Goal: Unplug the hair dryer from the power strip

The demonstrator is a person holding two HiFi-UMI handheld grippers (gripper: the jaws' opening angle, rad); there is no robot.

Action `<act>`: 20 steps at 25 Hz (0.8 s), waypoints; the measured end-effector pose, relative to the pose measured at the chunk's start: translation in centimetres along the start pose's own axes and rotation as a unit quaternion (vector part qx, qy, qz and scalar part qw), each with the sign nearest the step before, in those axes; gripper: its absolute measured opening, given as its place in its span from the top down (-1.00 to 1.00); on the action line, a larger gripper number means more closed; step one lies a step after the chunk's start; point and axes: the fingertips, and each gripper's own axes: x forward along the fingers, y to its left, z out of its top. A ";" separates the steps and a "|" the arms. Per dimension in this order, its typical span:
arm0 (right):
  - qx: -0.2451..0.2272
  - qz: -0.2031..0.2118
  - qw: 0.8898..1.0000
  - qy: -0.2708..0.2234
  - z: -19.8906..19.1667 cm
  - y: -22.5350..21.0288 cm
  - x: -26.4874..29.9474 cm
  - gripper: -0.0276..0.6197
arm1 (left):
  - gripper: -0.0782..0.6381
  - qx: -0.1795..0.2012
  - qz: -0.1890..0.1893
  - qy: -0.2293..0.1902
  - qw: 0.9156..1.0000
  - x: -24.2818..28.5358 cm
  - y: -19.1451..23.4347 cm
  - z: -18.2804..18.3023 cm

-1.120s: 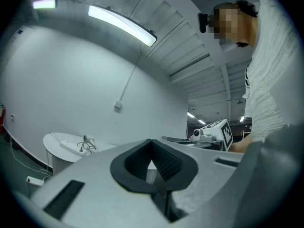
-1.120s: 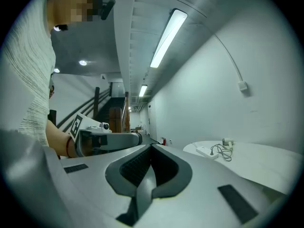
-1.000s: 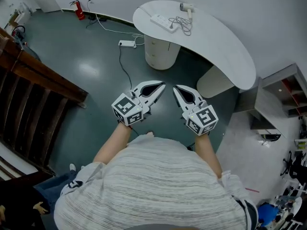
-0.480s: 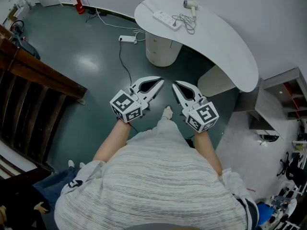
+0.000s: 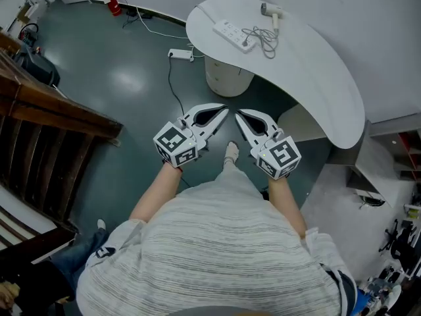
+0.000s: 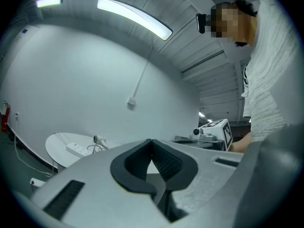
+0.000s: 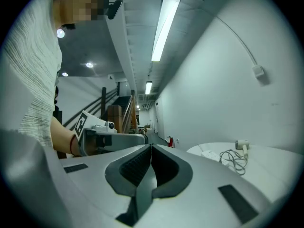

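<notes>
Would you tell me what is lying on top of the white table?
A power strip, a hair dryer and its tangled cord. Whether the cord is plugged into the strip is too small to tell.

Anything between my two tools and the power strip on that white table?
Nothing visible. The left tool and right tool are shut and empty, with only floor before the table. The power strip lies near its edge, the hair dryer and cord beyond it.

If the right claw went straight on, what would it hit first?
Nothing nearby, it seems: the shut right claw aims left of the white table, towards the distant fire extinguisher, though depth is hard to judge.
</notes>
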 end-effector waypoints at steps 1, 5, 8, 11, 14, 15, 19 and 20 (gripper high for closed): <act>-0.001 0.000 1.000 0.000 0.2 -1.2 0.3 0.83 | 0.76 -0.001 0.002 0.002 1.000 0.9 0.8 0.0; -0.004 0.005 1.000 0.008 0.5 -6.0 1.7 0.83 | 0.76 -0.006 0.012 0.009 1.000 4.8 4.0 0.4; -0.004 0.014 1.000 0.016 0.7 -9.7 2.7 0.83 | 0.76 -0.005 0.021 0.010 1.000 7.5 6.2 0.9; -0.008 0.028 0.999 0.017 1.4 -12.5 3.7 0.83 | 0.76 0.001 0.029 0.011 1.000 9.8 8.0 1.6; -0.014 0.042 0.999 0.014 2.4 -14.7 4.7 0.83 | 0.76 0.010 0.033 0.012 0.999 11.7 9.6 2.3; -0.015 0.045 0.999 0.012 2.7 -15.5 5.0 0.83 | 0.76 0.014 0.035 0.013 0.999 12.3 10.1 2.4; -0.021 0.053 0.998 0.012 3.2 -18.5 6.0 0.83 | 0.76 0.025 0.041 0.023 0.999 14.6 12.2 2.6; -0.019 0.052 0.998 0.012 3.3 -19.1 6.2 0.83 | 0.76 0.026 0.041 0.026 0.998 14.9 12.6 2.6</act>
